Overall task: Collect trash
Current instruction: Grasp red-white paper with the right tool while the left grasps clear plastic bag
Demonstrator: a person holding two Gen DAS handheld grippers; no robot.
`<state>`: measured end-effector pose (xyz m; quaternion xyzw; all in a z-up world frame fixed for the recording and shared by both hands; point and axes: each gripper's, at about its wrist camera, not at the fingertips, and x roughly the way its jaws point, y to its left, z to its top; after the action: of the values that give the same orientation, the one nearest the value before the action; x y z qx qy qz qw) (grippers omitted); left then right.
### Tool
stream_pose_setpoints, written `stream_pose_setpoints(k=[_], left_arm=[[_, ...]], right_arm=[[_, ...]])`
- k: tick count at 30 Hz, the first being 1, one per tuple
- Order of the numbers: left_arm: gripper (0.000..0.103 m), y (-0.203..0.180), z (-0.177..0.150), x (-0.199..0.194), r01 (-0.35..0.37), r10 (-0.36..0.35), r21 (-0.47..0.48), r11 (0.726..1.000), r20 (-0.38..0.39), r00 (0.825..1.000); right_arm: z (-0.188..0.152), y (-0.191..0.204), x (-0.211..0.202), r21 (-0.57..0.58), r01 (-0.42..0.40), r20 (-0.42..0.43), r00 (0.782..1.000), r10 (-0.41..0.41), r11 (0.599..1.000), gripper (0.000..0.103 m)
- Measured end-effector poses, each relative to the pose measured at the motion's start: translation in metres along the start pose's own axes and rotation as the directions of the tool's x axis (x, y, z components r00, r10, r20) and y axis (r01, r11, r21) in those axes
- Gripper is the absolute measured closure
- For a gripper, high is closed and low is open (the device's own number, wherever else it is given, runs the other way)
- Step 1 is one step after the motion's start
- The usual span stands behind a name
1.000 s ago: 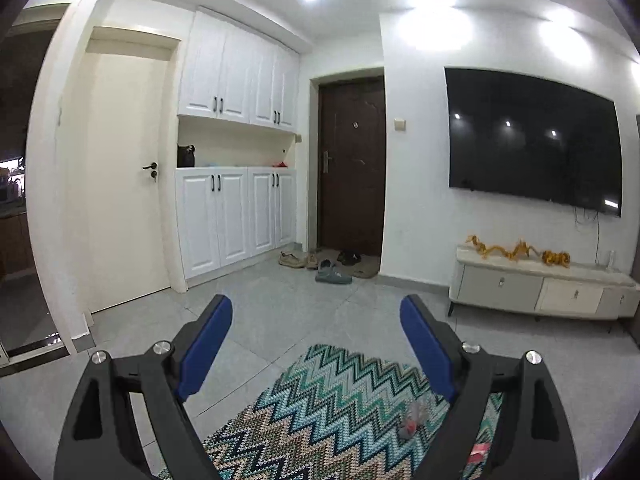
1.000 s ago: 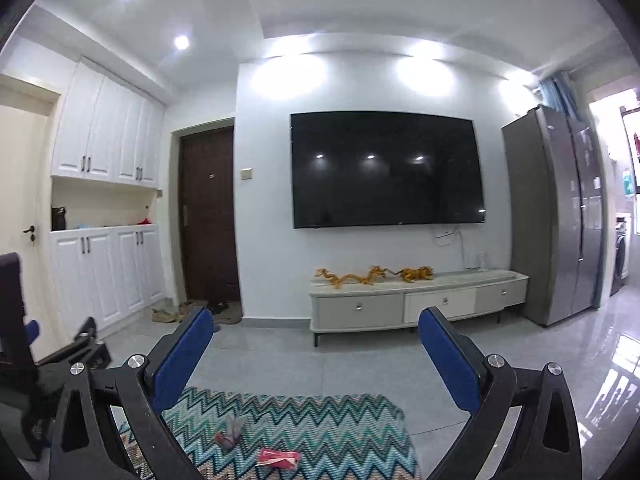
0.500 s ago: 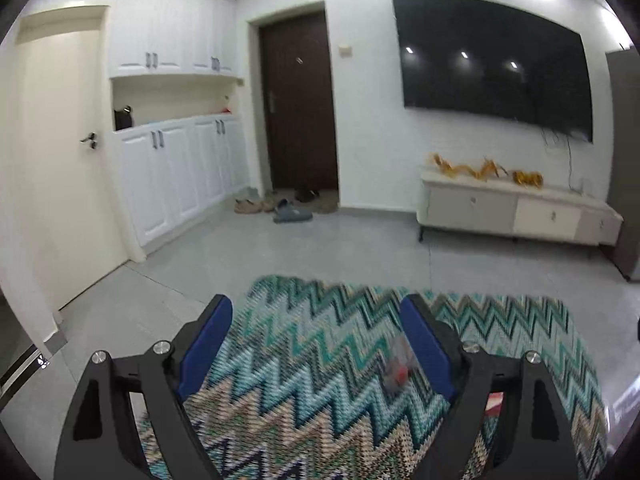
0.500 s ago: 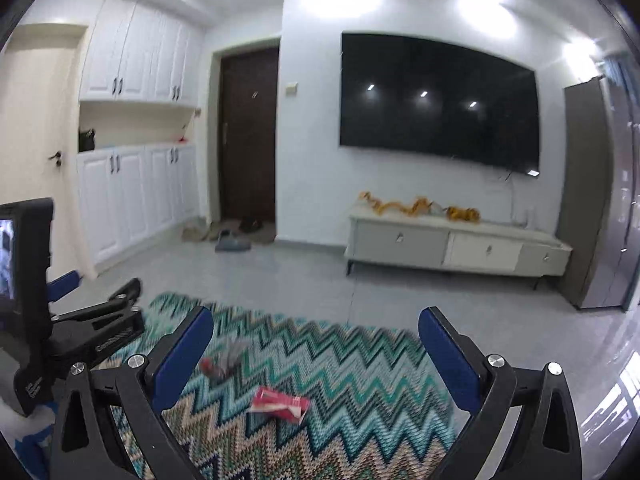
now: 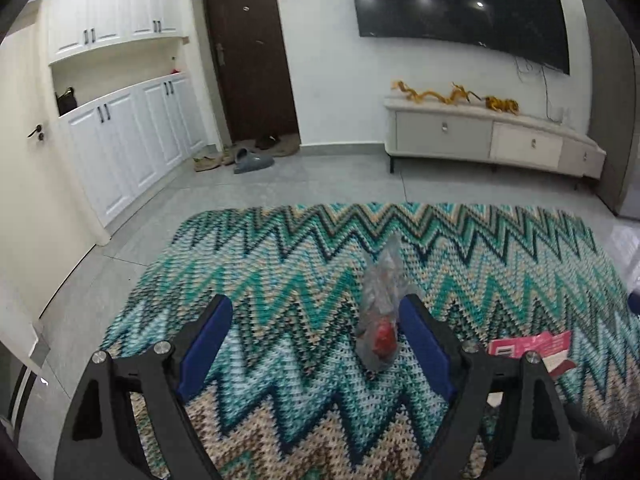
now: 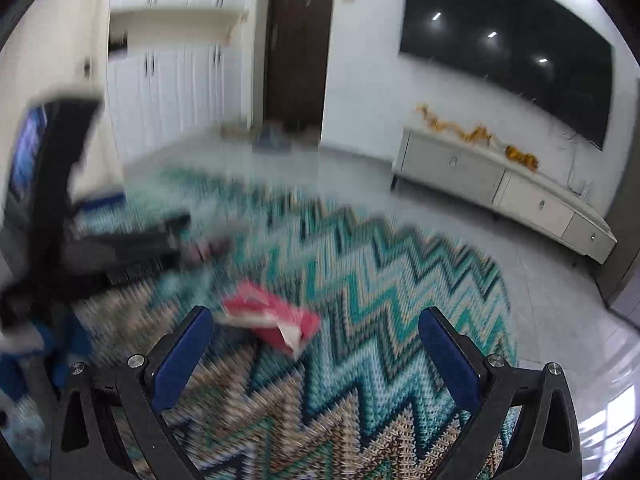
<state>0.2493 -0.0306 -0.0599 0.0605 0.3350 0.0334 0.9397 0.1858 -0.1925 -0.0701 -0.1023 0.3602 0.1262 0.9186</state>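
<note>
From the left wrist view, the left claw (image 5: 316,338) was spread wide with nothing between its blue pads, hanging low over the zigzag rug (image 5: 280,248). A crumpled clear plastic bag (image 5: 380,312) with something red inside lay on the rug just inside the claw's right finger (image 5: 426,350), close to the pad, though contact could not be judged. Beyond that finger, a pink wrapper (image 5: 532,346) lay flat on the rug, partly hidden by the claw's frame. Farther off stood the dark door (image 5: 248,52), a few shoes (image 5: 244,158) on the tile floor, white cabinets (image 5: 132,136) and a low TV stand (image 5: 488,136) under the wall screen (image 5: 460,4). Over to the right wrist view, heavily blurred on its left side: the right claw (image 6: 316,354) was also wide apart and empty above the same rug (image 6: 380,280). The pink wrapper (image 6: 272,318) sat on the rug between its fingers, nearer the left one, ahead of the tips. At far left the other claw (image 6: 132,240) showed as a dark smear, with a faint pinkish blur beside it that could not be identified.
</note>
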Motion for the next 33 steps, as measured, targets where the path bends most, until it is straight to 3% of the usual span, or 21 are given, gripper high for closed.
stream_pose_setpoints(k=[2, 4, 14, 16, 23, 29, 33], left_arm=[[0.018, 0.001, -0.003, 0.01, 0.023, -0.023, -0.016, 1.0, -0.027, 0.999], [0.019, 0.006, -0.004, 0.016, 0.049, -0.051, -0.038, 0.998, -0.042, 0.998], [0.034, 0.013, -0.005, 0.031, 0.091, -0.1, -0.1, 0.991, -0.088, 0.991], [0.044, 0.015, -0.006, 0.032, 0.1, -0.11, -0.104, 0.989, -0.093, 0.99], [0.059, 0.021, -0.009, 0.036, 0.149, -0.161, -0.121, 0.981, -0.094, 0.982], [0.065, 0.021, -0.008, 0.043, 0.174, -0.186, -0.118, 0.978, -0.106, 0.977], [0.067, 0.02, -0.008, 0.043, 0.18, -0.193, -0.123, 0.976, -0.103, 0.976]], right_arm=[[-0.01, 0.007, 0.023, -0.074, 0.002, -0.101, 0.995, -0.01, 0.997, 0.0], [-0.022, 0.009, 0.034, -0.079, -0.016, -0.131, 0.991, 0.006, 0.997, 0.001], [-0.016, 0.002, 0.029, -0.057, -0.125, -0.116, 0.986, 0.118, 0.991, 0.001], [-0.012, 0.001, 0.031, -0.051, -0.137, -0.116, 0.985, 0.131, 0.989, 0.001], [0.008, -0.007, 0.045, -0.033, -0.176, -0.108, 0.979, 0.172, 0.984, 0.004], [0.014, -0.001, 0.057, -0.092, -0.199, -0.132, 0.974, 0.186, 0.976, 0.015], [0.014, 0.001, 0.061, -0.089, -0.23, -0.132, 0.967, 0.218, 0.969, 0.037]])
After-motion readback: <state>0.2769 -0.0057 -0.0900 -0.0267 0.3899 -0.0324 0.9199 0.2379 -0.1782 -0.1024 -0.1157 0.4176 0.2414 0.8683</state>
